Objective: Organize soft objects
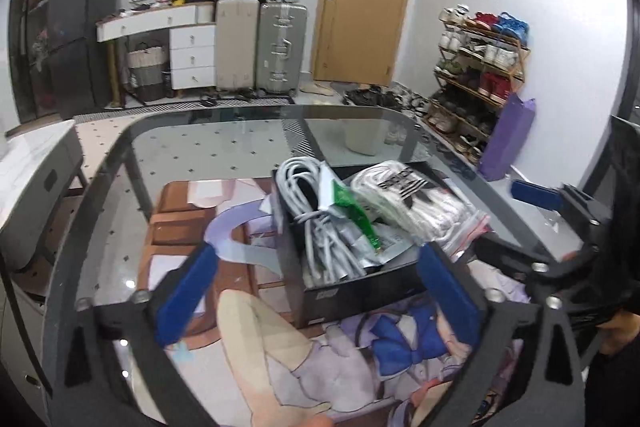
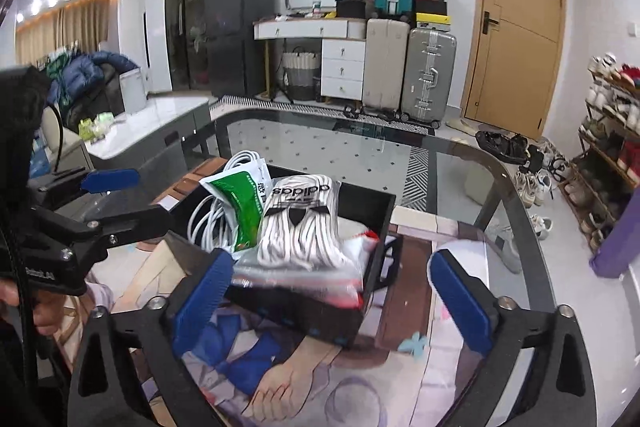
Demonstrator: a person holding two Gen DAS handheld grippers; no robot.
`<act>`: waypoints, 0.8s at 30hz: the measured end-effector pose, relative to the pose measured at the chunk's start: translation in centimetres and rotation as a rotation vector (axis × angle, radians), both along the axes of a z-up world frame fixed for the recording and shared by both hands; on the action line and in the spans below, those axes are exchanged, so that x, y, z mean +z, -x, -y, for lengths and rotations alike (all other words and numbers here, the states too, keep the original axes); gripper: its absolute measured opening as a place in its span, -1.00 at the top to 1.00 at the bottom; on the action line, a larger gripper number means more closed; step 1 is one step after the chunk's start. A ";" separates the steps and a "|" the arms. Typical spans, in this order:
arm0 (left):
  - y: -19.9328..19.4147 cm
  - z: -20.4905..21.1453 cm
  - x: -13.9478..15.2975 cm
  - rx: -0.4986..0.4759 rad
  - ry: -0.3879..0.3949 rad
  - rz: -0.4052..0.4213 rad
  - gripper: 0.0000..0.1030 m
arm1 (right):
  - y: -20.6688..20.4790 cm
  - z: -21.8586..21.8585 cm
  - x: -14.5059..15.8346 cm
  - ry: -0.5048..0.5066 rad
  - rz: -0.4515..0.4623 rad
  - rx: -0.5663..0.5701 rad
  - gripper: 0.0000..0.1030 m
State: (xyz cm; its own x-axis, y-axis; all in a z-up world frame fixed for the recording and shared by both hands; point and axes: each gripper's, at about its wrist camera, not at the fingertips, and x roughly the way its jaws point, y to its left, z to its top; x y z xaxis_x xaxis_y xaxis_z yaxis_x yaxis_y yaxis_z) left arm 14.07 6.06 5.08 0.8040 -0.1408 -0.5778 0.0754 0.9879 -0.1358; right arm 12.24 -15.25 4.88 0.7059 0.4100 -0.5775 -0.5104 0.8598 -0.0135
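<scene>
Resting on the glass tabletop (image 1: 224, 147), a black box (image 1: 352, 291) sits on a printed mat (image 1: 180, 211) and holds the soft things. Seen from the left wrist, a coil of white cable (image 1: 316, 223) fills the box's nine o'clock side, a green-and-white packet (image 1: 352, 211) leans at its middle, and a clear zip bag of striped white socks (image 1: 416, 203) lies toward three o'clock, its red-edged end hanging over the rim.

Both left tongs (image 1: 316, 295) and right tongs (image 2: 332, 303) stand released, blue pads spread wide with nothing pressed between them. From the left wrist, the box's near corner shows in the gap between the pads, untouched. From the right wrist, the zip bag of socks (image 2: 300, 227) lies at twelve o'clock just beyond the pads, the packet (image 2: 240, 207) and cable (image 2: 216, 211) at eleven o'clock behind it, all inside the box (image 2: 320, 323).

Each camera catches the other tool: the right one at three o'clock in the left view, the left one at nine o'clock in the right view, with a hand (image 2: 44, 311) gripping its handle.
</scene>
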 end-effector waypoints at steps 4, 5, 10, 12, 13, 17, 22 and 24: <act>1.0 0.1 -1.4 0.008 -0.021 0.018 -1.00 | 1.7 1.3 -0.9 -0.054 0.014 0.002 -0.99; 1.2 0.2 -1.7 0.017 -0.031 0.024 -1.00 | 2.2 1.6 -1.2 -0.059 0.026 -0.004 -0.99; 2.3 0.8 -2.5 0.059 -0.049 0.082 -1.00 | 4.0 2.2 -2.3 -0.084 0.074 -0.007 -0.99; 2.4 0.9 -2.6 0.071 -0.048 0.104 -1.00 | 4.8 2.3 -2.6 -0.087 0.106 -0.014 -0.99; 2.5 1.0 -2.7 0.073 -0.048 0.116 -1.00 | 5.0 2.5 -2.7 -0.093 0.116 -0.018 -0.99; 2.6 1.3 -2.8 0.086 -0.066 0.136 -1.00 | 5.8 3.8 -2.3 -0.158 0.146 -0.030 -0.99; 2.7 1.2 -2.7 0.085 -0.058 0.140 -1.00 | 5.9 5.1 -2.0 -0.212 0.147 -0.069 -0.99; 2.9 0.8 -2.6 0.094 -0.046 0.155 -1.00 | 6.0 5.1 -1.7 -0.217 0.152 -0.069 -0.99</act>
